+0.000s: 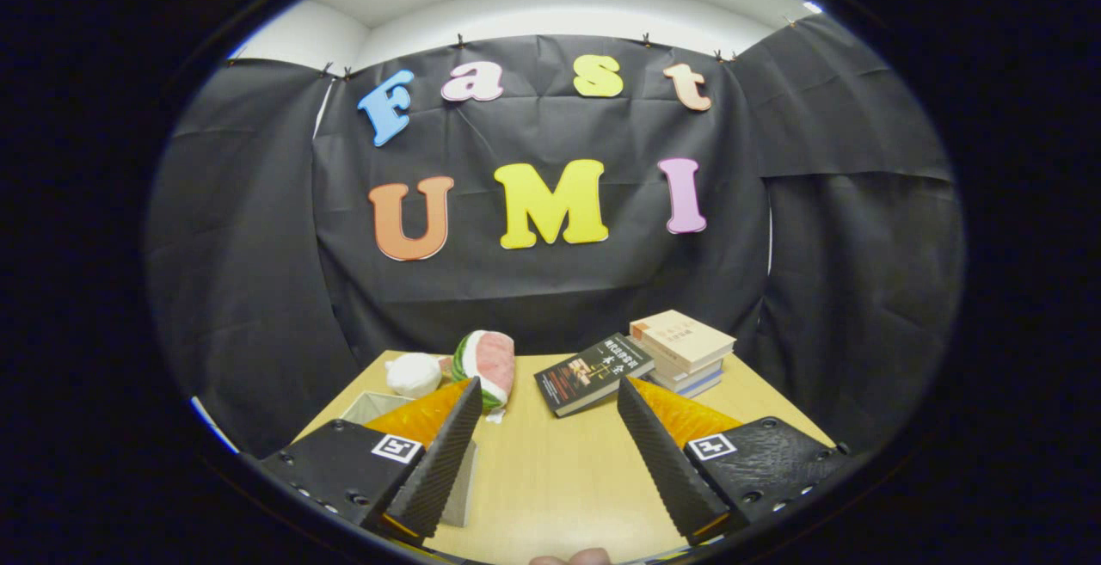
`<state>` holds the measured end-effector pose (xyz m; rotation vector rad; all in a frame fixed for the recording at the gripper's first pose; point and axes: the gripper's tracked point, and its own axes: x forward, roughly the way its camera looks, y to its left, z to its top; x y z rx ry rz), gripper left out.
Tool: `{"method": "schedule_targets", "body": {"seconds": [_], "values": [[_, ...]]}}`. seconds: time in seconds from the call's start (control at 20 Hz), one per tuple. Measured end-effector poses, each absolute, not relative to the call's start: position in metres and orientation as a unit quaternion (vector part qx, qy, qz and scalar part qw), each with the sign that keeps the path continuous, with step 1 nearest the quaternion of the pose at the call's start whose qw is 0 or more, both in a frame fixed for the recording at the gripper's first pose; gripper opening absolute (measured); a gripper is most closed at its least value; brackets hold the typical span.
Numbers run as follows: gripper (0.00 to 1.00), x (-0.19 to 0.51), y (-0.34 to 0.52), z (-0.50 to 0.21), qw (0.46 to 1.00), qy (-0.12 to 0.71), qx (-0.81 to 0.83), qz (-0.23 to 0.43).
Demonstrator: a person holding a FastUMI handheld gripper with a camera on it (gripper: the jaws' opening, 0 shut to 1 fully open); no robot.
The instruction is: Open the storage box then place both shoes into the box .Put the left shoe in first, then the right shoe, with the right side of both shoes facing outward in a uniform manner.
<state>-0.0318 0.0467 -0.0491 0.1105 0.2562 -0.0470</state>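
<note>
The box (365, 406) is the only task thing I can make out, and barely: a pale open-looking rim pokes out at lower left of the frame, right behind the left finger (443, 453), with what looks like one of its walls showing under that finger. Can't tell if there's a lid on or off, or whether anything sits inside, since the finger covers most of it. No shoes that I can pick out here.

The gripper (546, 393) is spread wide with nothing between the fingers, just bare desk (550, 479) ahead. So it's released, not holding anything.

Further out, mid-frame: a watermelon-slice plush (488, 365) and a white plush (414, 374) just beside it, both past the box. Right of centre there's a dark book (593, 373) lying flat, touching or nearly touching a stack of books (684, 350) behind it. A fingertip (572, 557) peeks in at the very bottom.

What could go wrong, my guess: the box sits off to the left and is half hidden, so swinging over could clip its wall with the left finger and shove it instead of getting at the opening. The plush toys sit near it too, so a wide approach might knock those.
</note>
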Motion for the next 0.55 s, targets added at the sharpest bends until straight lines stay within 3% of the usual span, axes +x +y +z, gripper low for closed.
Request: {"method": "schedule_targets", "body": {"seconds": [0.55], "values": [[0.96,-0.019,0.064,-0.053,0.988,0.138,0.063,-0.01]]}}
